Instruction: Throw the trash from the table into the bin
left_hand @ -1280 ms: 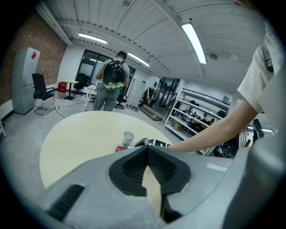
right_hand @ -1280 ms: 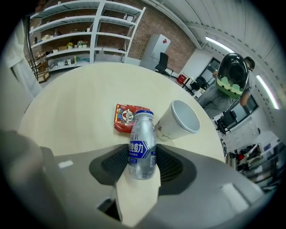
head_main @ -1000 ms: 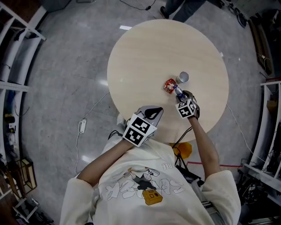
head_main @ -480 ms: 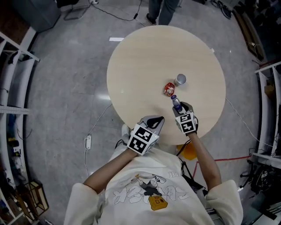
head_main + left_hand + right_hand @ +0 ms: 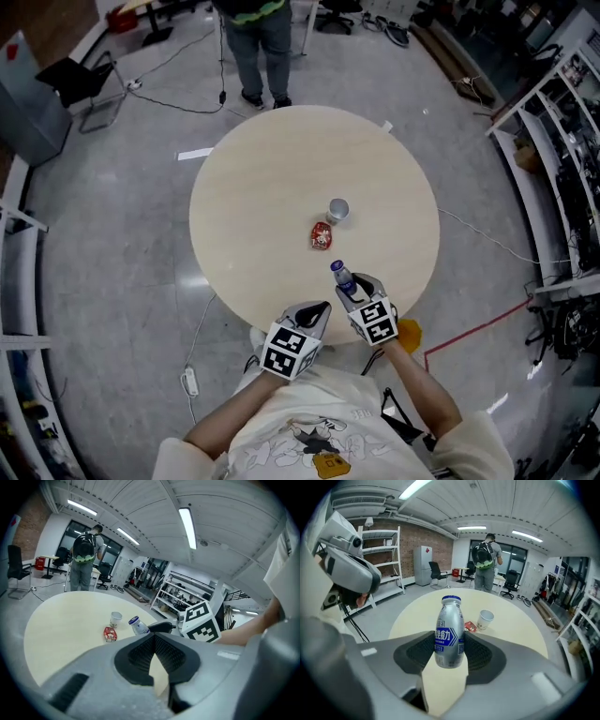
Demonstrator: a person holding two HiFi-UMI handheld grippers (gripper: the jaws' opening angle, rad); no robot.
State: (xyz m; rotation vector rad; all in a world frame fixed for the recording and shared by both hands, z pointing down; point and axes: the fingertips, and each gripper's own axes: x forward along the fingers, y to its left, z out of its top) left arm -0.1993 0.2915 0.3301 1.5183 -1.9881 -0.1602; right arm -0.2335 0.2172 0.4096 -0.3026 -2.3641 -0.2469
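Pale and round, the desk (image 5: 272,169) stood on a grey floor with shelving along the room's edges and a person (image 5: 258,42) standing at its far side. Over the last second the right gripper (image 5: 356,289) had come away from the middle of the desk, where it had been down beside the red packet (image 5: 322,235) and the paper cup (image 5: 337,210), and had risen and drawn back toward the wearer. It was now above the near edge with the small silver bottle (image 5: 341,277) clamped between its pads. The right gripper view showed that bottle roughly upright, blue cap on top, squeezed at its lower half with clear air beneath it, so it was off the surface and no longer next to the packet. The left gripper (image 5: 317,311) had barely shifted; it hung just beside the right one at the near rim, its jaws closed tip to tip with nothing between them. For the task this meant the first piece of trash was picked up and in transit, probably on its way to the bin, which I could not pick out with certainty in any view. The packet and the cup remained on the desk, close together and well apart from both grippers, so at least two more trips looked necessary.
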